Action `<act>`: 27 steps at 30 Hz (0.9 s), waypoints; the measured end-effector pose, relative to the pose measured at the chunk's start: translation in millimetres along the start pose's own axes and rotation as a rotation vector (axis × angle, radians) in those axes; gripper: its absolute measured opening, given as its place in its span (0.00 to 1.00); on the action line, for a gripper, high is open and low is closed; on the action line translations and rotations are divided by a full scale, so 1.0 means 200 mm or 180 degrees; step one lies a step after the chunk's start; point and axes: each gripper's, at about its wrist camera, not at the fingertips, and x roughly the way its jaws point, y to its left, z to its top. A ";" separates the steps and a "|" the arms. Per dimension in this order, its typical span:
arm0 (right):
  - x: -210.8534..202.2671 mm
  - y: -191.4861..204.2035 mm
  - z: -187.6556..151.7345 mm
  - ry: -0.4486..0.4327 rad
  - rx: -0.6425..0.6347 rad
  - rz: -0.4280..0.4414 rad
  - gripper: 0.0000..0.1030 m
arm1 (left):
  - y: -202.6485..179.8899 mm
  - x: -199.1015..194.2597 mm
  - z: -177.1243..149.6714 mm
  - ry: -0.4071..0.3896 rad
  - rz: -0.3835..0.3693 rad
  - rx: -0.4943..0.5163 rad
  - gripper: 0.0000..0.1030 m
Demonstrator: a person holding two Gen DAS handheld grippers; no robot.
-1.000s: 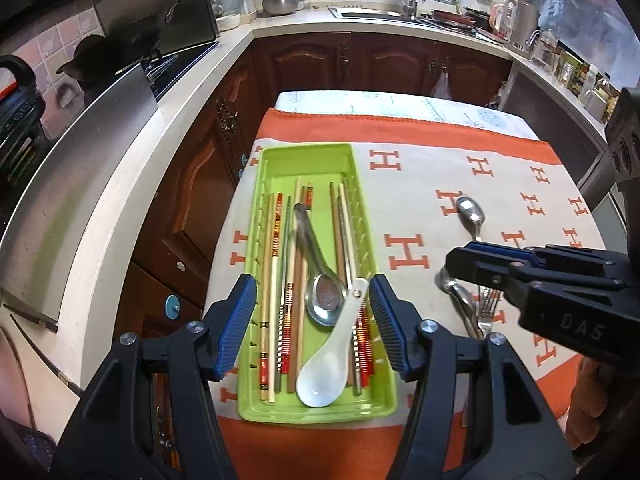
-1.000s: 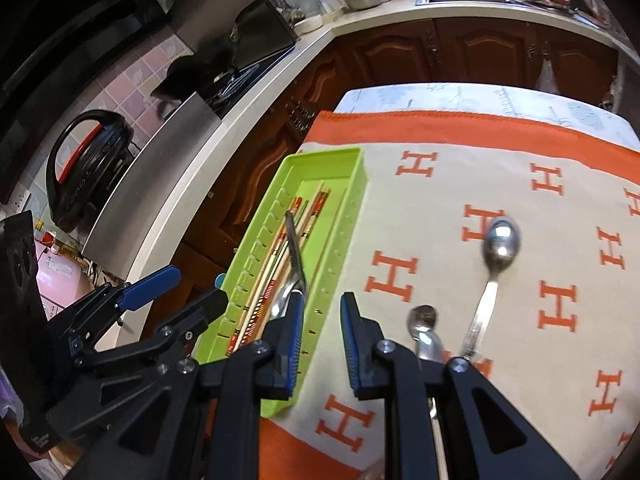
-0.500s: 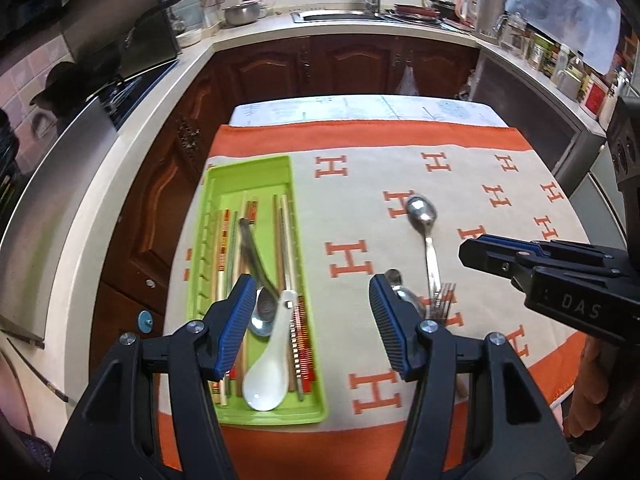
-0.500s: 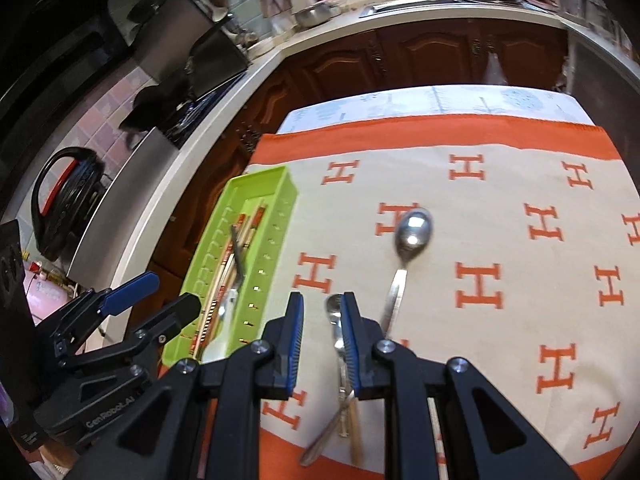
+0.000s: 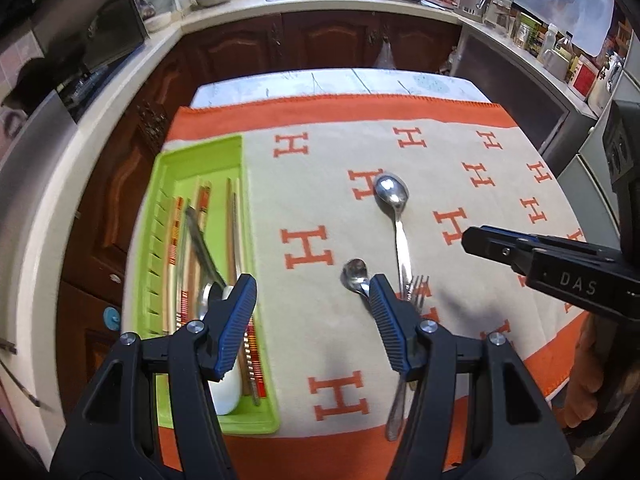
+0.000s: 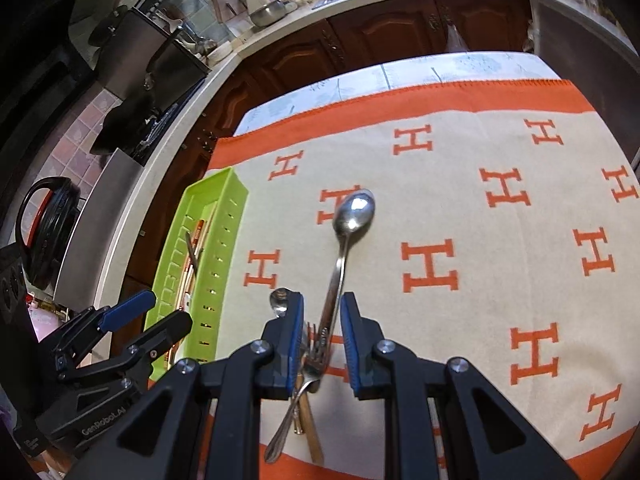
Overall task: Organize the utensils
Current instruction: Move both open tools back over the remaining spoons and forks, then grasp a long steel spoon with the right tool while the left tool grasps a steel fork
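Left wrist view shows you what the right cannot: a white ceramic spoon (image 5: 229,390) in the green tray (image 5: 202,156), behind your wide-open left gripper (image 5: 313,300). Right wrist view shows your right gripper (image 6: 322,322), jaws slightly apart, straddling the large spoon (image 6: 354,210) handle above a fork (image 6: 310,360) on the tabletop. "DAS" and "GenRoboLAi" mark the grippers. Two metal spoons lie on the cloth (image 6: 460,184).

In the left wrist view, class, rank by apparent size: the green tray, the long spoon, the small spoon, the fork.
1. green tray
2. long spoon
3. small spoon and fork: both partly hidden behind the left hand-held gripper, so unranked.
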 end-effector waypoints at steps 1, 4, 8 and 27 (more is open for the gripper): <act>0.01 -0.01 0.00 0.0013 0.0008 0.0001 0.18 | 0.00 0.02 0.00 0.0033 -0.0031 -0.0014 0.54; 0.06 -0.03 0.01 0.0093 0.0048 0.0041 0.18 | 0.00 0.09 -0.02 0.0144 -0.0162 -0.0052 0.54; 0.15 -0.09 0.04 0.0214 0.0132 0.0093 0.18 | -0.02 0.19 -0.05 0.0350 -0.0433 -0.0117 0.54; 0.52 -0.07 0.23 0.0359 -0.0052 0.0106 0.18 | -0.22 0.39 -0.22 0.0991 -0.0849 0.0158 0.43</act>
